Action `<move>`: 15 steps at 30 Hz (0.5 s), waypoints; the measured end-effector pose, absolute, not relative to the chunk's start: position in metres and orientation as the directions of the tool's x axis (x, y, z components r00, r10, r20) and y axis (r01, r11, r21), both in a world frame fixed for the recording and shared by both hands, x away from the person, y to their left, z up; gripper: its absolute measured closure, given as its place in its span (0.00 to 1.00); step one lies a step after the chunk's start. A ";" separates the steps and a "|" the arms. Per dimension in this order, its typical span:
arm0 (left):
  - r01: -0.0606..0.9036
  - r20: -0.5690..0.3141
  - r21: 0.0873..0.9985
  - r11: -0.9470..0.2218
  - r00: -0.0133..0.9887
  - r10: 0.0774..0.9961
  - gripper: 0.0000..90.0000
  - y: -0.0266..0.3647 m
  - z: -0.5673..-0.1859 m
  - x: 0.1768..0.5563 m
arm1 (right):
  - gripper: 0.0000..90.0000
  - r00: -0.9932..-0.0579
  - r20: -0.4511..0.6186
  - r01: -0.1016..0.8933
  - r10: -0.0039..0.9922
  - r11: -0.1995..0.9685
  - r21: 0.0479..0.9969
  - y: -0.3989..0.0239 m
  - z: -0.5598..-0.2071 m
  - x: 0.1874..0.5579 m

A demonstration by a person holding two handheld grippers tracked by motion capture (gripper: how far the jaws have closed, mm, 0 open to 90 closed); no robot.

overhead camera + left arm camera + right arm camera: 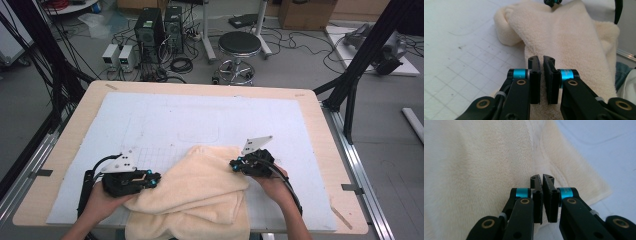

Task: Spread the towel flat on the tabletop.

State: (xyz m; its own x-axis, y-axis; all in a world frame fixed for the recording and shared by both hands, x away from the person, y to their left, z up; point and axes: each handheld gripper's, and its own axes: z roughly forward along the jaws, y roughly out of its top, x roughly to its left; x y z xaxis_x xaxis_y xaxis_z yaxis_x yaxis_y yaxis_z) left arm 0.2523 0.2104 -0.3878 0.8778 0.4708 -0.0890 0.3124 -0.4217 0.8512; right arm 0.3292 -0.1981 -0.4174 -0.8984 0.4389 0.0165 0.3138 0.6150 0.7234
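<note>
towel (200, 192) sits half-folded at the near edge of the white mat (165, 117), its front hanging past the table (312, 107) rim, so this looks like mid-fold. left gripper (156, 179) at the towel's left edge and right gripper (234, 165) at its upper right edge both have jaws pressed together, apparently empty. next move likely needs a fresh pinch on an edge; open mat beyond the towel gives room.
</note>
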 end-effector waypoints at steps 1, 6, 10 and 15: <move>0.307 -0.088 0.858 -0.413 0.878 0.470 0.93 0.213 -0.384 0.248 | 0.97 -0.899 0.006 0.298 0.437 0.603 0.740 -0.201 -0.411 0.324; 0.299 -0.097 0.859 -0.416 0.893 0.440 0.94 0.223 -0.381 0.222 | 0.97 -0.908 0.001 0.261 0.420 0.562 0.785 -0.216 -0.396 0.291; 0.317 -0.122 0.827 -0.464 0.907 0.402 0.94 0.219 -0.396 0.202 | 0.95 -0.922 0.009 0.250 0.387 0.579 0.776 -0.225 -0.402 0.265; 0.326 -0.132 0.793 -0.514 0.916 0.378 0.88 0.208 -0.410 0.199 | 0.68 -0.934 0.035 0.234 0.355 0.536 0.811 -0.219 -0.394 0.255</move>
